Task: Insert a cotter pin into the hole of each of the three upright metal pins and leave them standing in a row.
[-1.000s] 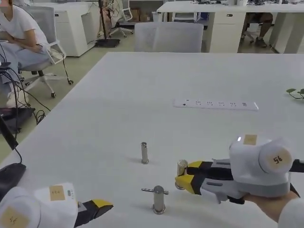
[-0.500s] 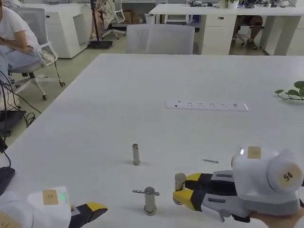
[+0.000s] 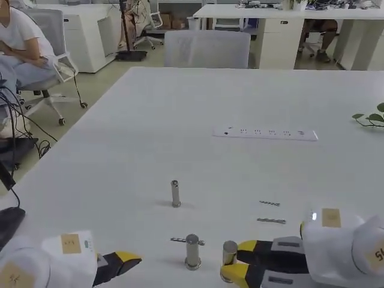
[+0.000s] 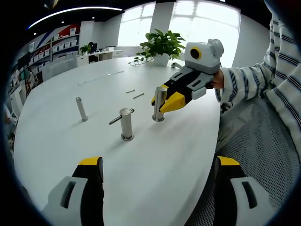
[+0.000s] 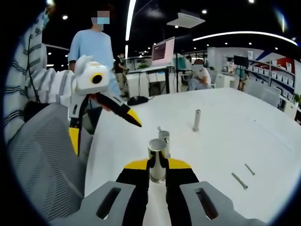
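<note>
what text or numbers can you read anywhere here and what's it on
"5" plus a cut-off character: round label on the right gripper.
Tan tag on the same gripper: print too small to read.
Tan sticker on the left gripper: print too small to read.

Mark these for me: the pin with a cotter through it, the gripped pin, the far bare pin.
pin with cotter [image 3: 192, 255], head view, shaft below the cotter.
gripped pin [image 3: 229, 252], head view, upper shaft.
far bare pin [image 3: 175, 193], head view, mid-shaft.
</note>
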### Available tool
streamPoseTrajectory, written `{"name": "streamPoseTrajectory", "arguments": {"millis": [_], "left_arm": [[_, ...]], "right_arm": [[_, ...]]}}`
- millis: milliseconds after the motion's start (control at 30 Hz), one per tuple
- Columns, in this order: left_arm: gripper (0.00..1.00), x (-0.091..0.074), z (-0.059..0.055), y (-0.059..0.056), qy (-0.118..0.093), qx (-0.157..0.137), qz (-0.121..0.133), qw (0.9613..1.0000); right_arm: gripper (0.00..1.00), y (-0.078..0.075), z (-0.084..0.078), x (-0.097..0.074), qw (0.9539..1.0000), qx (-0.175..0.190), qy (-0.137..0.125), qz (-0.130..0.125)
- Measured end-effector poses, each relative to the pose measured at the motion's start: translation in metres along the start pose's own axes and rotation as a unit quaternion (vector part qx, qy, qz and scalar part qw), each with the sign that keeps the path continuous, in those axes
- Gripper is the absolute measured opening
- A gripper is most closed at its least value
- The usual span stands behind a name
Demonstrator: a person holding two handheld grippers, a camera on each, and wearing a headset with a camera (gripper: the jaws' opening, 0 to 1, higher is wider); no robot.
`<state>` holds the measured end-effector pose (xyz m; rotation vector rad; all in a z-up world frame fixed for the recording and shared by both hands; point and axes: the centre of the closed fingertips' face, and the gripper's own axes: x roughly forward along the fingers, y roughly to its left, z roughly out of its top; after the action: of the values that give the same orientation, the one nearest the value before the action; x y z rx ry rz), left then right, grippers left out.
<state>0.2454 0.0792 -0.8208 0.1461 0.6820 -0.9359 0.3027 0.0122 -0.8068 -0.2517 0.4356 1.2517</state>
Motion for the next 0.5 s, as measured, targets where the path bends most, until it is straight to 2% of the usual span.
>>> {"name": "streamPoseTrajectory", "arguments": {"millis": [267,500], "left_arm": [[0.99,-0.001,0.007,0.000,0.000,0.010,0.002,0.9999],[0.99,-0.001,0.004,0.002,0.007,0.011,0.004,0.9999]], "right_arm": [[0.11,0.010,-0.012,-0.001,0.9997,-0.003,0.010,0.020],[0.11,0.015,-0.015,-0.001,0.9994,-0.008,0.010,0.033]]}}
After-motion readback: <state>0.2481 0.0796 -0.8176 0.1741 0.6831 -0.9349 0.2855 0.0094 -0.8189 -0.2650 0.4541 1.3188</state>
